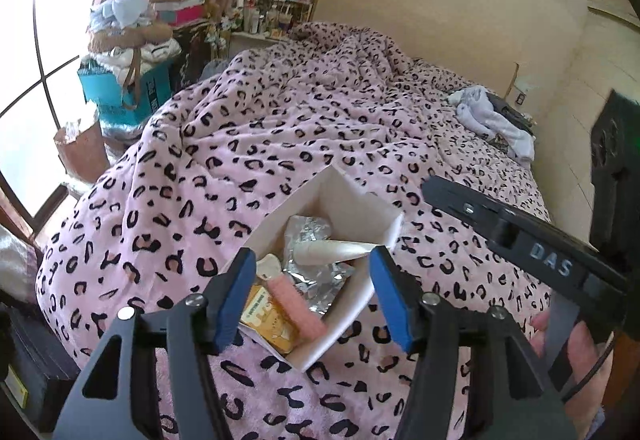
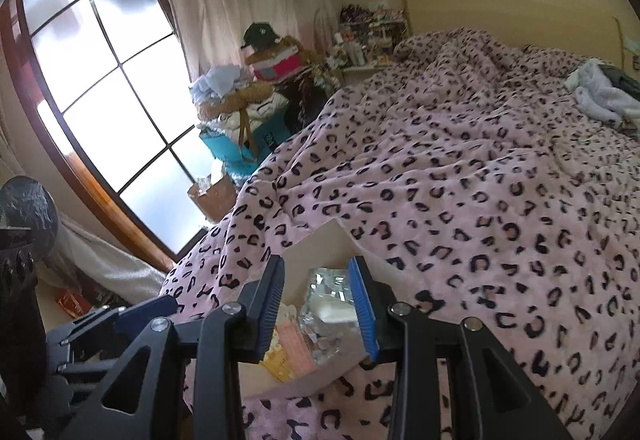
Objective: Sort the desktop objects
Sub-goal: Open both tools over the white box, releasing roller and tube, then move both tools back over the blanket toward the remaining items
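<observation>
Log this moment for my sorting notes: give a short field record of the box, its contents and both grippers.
surface: pink leopard-print blanket on a bed
container: open white box resting on the blanket
contents: crumpled foil, white tube, pink ribbed item, yellow packet
left gripper: jaws apart above the box, nothing between them
right gripper: jaws apart over the box, nothing gripped

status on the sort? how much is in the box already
Done: the white box on the pink blanket holds a white tube, foil packets, a pink item and a yellow pack. In hand: nothing; left gripper open, right gripper empty. Left: no loose items visible nearby.
</observation>
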